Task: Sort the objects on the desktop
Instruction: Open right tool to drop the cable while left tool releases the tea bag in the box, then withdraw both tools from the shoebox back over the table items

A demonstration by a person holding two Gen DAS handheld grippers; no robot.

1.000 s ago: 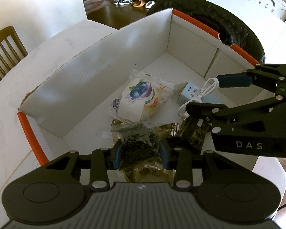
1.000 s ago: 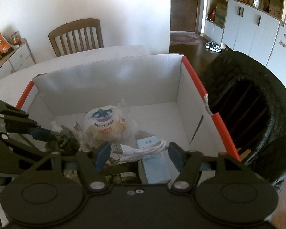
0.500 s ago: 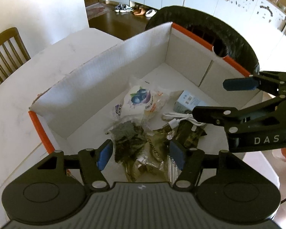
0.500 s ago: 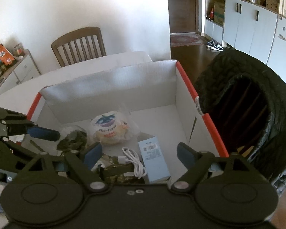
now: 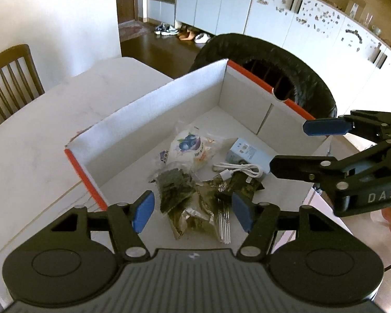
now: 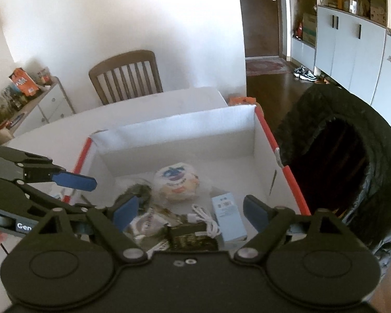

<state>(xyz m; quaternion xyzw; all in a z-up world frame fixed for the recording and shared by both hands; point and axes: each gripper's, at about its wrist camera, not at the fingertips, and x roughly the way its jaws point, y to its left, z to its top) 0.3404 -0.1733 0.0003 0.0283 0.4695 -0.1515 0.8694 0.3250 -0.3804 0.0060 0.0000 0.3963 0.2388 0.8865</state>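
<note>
Both tongs have drawn up and back from the white box (image 5: 153,109) on the counter (image 5: 39,135): the left tongs (image 5: 193,212), earlier pinched on the dark dried-greens packet (image 5: 176,191), now gape empty above it, while the right tongs (image 6: 186,212) have just been opening wider and hold nothing. The packet lies at the box's near end among other foil sachets (image 5: 203,216), with the blueberry bun (image 5: 187,148), white cable (image 5: 238,169) and pale blue carton (image 5: 247,152) farther in. Such pouches look light, crinkly and slippery, so an edge seam is probably the safest hold.
</note>
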